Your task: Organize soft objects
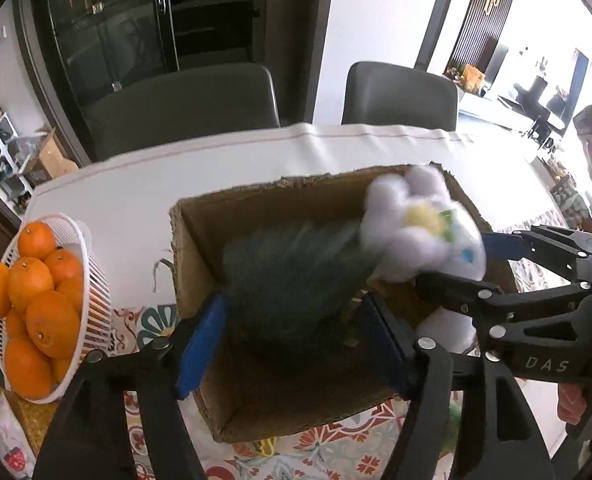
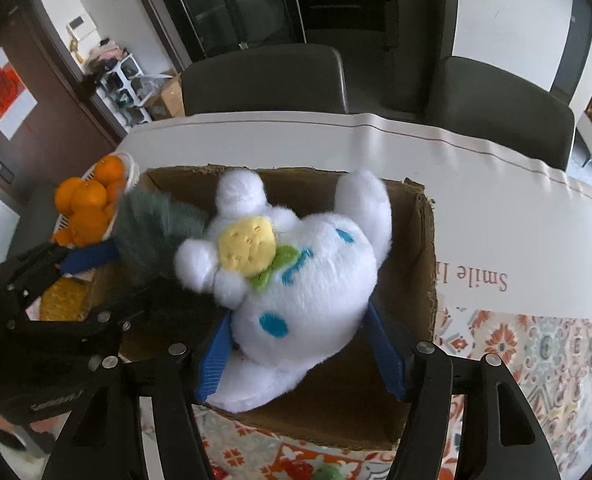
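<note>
An open cardboard box [image 1: 256, 192] [image 2: 424, 240] stands on the table under both grippers. A fuzzy dark green plush [image 1: 292, 280] [image 2: 152, 232] hangs blurred over the box's inside, between the blue pads of my left gripper [image 1: 292, 304], whose jaws stand apart from it. A white plush toy [image 2: 304, 280] [image 1: 416, 232] with blue marks and a yellow flower patch sits between the pads of my right gripper [image 2: 298, 312], which is shut on its body above the box's right half. The two toys touch side by side.
A white basket of oranges [image 1: 40, 300] [image 2: 88, 208] stands left of the box. Two dark chairs [image 1: 184, 96] [image 1: 400, 92] line the table's far edge. White cloth [image 2: 376, 148] covers the far table and a patterned cloth [image 2: 536, 360] the near part. A hand [image 1: 576, 404] holds the right gripper.
</note>
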Demonstrator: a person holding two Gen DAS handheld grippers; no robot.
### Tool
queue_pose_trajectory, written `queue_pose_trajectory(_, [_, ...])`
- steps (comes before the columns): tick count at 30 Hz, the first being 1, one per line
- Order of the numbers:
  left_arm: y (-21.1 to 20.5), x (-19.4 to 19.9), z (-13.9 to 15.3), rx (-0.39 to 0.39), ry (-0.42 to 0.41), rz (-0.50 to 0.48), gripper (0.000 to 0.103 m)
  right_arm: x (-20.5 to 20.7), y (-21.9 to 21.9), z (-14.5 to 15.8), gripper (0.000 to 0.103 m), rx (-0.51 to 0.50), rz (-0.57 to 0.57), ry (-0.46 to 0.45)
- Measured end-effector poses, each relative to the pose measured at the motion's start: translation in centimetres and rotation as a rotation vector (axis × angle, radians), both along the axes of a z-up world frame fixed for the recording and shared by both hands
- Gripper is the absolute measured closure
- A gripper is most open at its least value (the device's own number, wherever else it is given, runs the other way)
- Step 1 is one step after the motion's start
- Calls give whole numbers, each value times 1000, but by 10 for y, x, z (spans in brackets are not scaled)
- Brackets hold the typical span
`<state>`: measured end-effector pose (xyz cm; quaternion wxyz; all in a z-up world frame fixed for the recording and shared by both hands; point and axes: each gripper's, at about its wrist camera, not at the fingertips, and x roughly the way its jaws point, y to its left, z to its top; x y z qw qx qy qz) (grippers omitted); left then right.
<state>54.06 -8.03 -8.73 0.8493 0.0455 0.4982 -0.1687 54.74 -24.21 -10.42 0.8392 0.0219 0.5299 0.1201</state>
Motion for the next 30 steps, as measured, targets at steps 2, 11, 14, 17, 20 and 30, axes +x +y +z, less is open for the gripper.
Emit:
queue_pose_trajectory(2, [1, -1, 4, 12, -17, 4, 21, -1, 1, 0, 35, -17, 12, -5])
queue_pose_trajectory(11, [11, -15, 27, 34, -82, 41, 20, -12, -3, 25, 30, -19, -45, -80])
queue_pose_trajectory(14, [16, -21, 34, 29, -89, 51, 20, -20, -4, 32, 30, -19, -81, -103])
queue_pose_trajectory(17, [19, -29, 40, 33, -104, 62, 20, -31, -6, 40, 30, -33, -124, -132])
queue_pose_trajectory(20, [23, -40, 44, 38, -115, 72, 20, -44, -5, 49, 30, -56, -153, -161])
queue_pose_trajectory(30, [27, -85, 53, 20, -106, 103, 20, -86, -3, 61, 30, -69, -164, -184])
